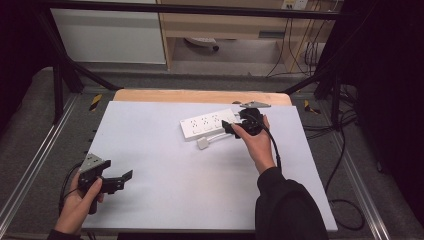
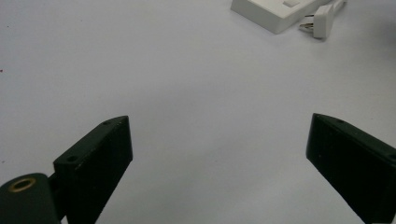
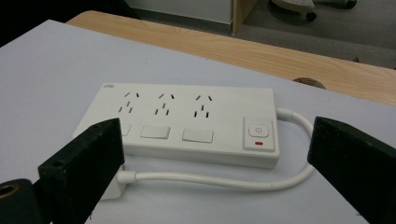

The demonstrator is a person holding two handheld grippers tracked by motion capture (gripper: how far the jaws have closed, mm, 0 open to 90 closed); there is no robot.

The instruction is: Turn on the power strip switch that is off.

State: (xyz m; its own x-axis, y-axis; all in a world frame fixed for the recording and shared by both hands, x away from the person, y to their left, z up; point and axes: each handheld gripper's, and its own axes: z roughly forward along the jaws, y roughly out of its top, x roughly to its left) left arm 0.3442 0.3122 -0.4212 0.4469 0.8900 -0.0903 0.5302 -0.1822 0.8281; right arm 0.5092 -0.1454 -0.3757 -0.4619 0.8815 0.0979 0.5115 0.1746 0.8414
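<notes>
A white power strip [image 1: 207, 125] lies flat at the back middle of the white table top [image 1: 175, 175]. Its white cable ends in a plug [image 1: 202, 143] lying just in front of it. My right gripper [image 1: 230, 128] hovers at the strip's right end, open and holding nothing. In the right gripper view the strip [image 3: 187, 123] with three sockets and a switch [image 3: 258, 130] lies between and beyond the wide jaws of the right gripper [image 3: 217, 140], and the cable [image 3: 219, 179] curls in front. My left gripper [image 1: 122, 181] is open at the front left over bare table. In its view the left gripper [image 2: 222, 133] faces the distant strip [image 2: 271, 11] and plug [image 2: 322, 21].
A wooden table edge [image 1: 200, 96] shows behind the white sheet. Black frame bars and loose cables [image 1: 345, 150] run along the right side. The floor and a cabinet [image 1: 220, 25] lie beyond the table.
</notes>
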